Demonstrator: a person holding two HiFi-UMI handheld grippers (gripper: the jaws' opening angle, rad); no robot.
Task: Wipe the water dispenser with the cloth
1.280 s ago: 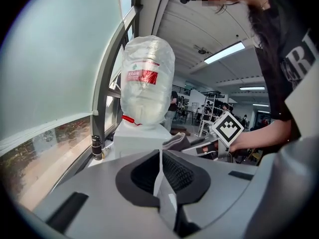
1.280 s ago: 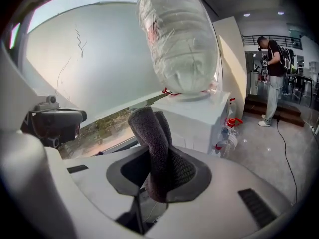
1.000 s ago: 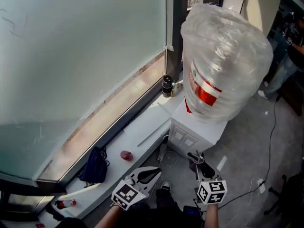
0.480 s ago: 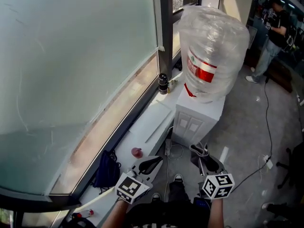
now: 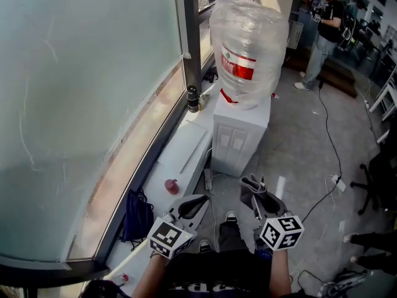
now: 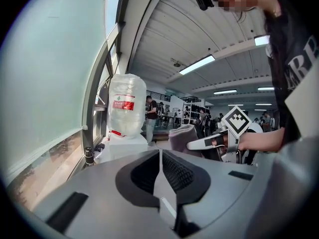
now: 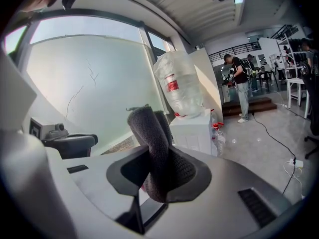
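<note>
right claw pinching grey cloth; left claw pressed together, holding nothing; water dispenser stands ahead by window, well apart from cloth; no wiping contact now; scene fits approach before wiping or retreat after

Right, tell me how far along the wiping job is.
Done: the cloth is picked up, pinched in the right tongs. In hand: it is held in the air short of the water dispenser, which stands ahead by the window; the left tongs are shut and empty. Left: all the wiping, since the cloth touches neither the dispenser nor the bottle on top.
</note>
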